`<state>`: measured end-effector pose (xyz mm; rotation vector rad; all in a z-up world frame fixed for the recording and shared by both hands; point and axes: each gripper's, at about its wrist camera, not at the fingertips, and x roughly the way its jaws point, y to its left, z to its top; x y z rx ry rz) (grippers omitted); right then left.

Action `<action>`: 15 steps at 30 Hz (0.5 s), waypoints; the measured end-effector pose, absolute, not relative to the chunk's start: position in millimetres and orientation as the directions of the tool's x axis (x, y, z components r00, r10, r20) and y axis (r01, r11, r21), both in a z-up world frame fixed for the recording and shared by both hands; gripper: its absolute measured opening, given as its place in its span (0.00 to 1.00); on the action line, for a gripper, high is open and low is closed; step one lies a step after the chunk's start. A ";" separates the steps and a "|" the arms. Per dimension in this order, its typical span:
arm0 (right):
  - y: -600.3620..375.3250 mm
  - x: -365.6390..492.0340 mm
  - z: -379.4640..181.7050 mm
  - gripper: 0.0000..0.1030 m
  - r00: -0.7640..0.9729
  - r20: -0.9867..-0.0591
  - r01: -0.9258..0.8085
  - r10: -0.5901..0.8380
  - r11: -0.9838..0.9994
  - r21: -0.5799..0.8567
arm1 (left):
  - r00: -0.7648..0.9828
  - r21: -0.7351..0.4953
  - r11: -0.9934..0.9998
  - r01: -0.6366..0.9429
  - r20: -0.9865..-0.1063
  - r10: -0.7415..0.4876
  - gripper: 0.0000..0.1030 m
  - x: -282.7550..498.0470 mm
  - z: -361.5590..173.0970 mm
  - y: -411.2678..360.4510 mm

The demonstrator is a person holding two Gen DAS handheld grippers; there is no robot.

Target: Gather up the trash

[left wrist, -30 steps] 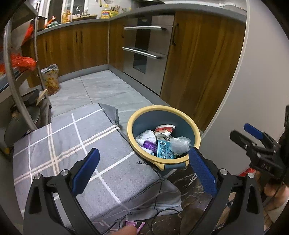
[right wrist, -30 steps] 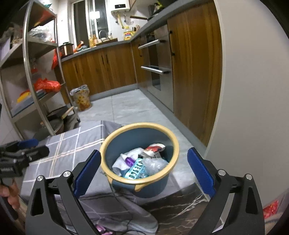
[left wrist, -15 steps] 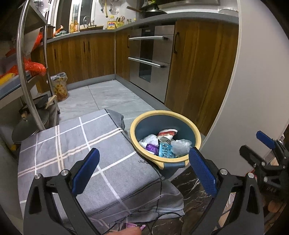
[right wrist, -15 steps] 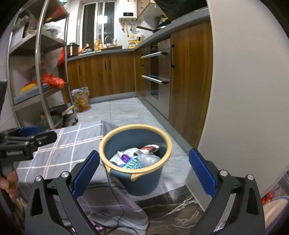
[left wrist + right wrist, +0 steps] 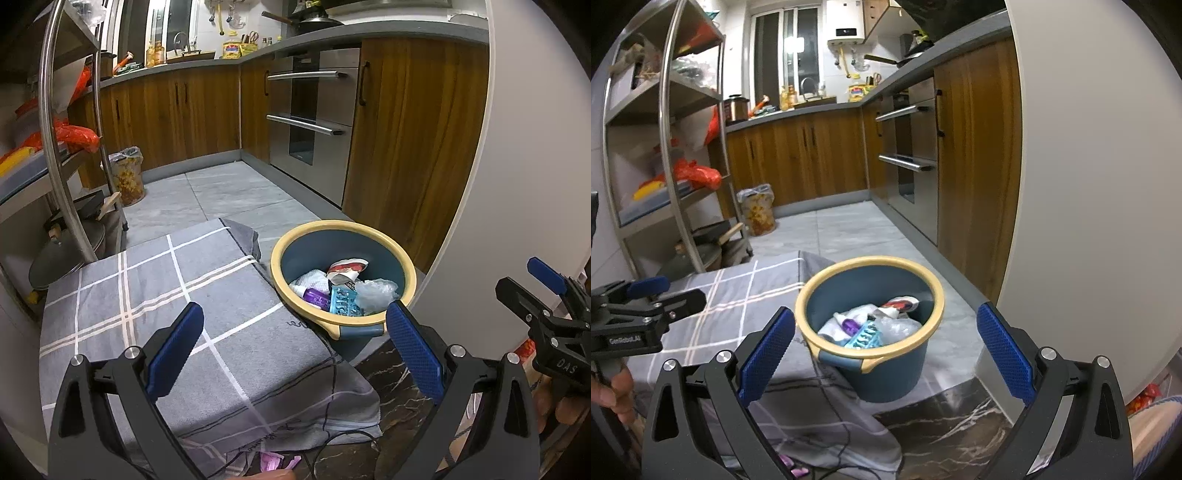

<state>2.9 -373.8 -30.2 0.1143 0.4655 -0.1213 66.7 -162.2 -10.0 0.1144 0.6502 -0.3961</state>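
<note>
A blue bucket with a yellow rim (image 5: 404,264) (image 5: 936,295) stands on the floor beside a low table draped in a grey checked cloth (image 5: 155,295) (image 5: 738,295). In it lie a white wad, a purple wrapper (image 5: 314,296), a blue blister pack (image 5: 343,301) (image 5: 866,338), clear plastic (image 5: 375,291) and a red-white packet (image 5: 347,266). My left gripper (image 5: 291,343) is open and empty above the cloth's front edge. My right gripper (image 5: 884,345) is open and empty, in front of the bucket.
Wooden cabinets and a steel oven (image 5: 310,118) line the far side. A metal shelf rack (image 5: 55,147) stands at left with pans below. A full bag (image 5: 127,181) sits on the tiled floor. A white wall (image 5: 1089,184) is at right. Black cable trails over the cloth's front edge (image 5: 332,435).
Both grippers have drawn back and risen a little; the bucket looks smaller and farther. Both stay open and empty.
</note>
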 end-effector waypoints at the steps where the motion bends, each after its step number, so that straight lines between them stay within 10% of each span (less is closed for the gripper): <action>1: -373.8 3.1 -30.3 0.95 0.886 -0.454 0.141 -0.089 0.987 0.081 | 0.723 -0.021 0.919 0.394 -0.610 -0.324 0.95 67.2 -10.2 -162.2; 15: -371.1 2.8 -31.2 0.95 0.886 -0.456 0.139 -0.087 0.987 0.081 | 0.720 -0.024 0.919 0.393 -0.613 -0.324 0.95 68.6 -11.8 -161.9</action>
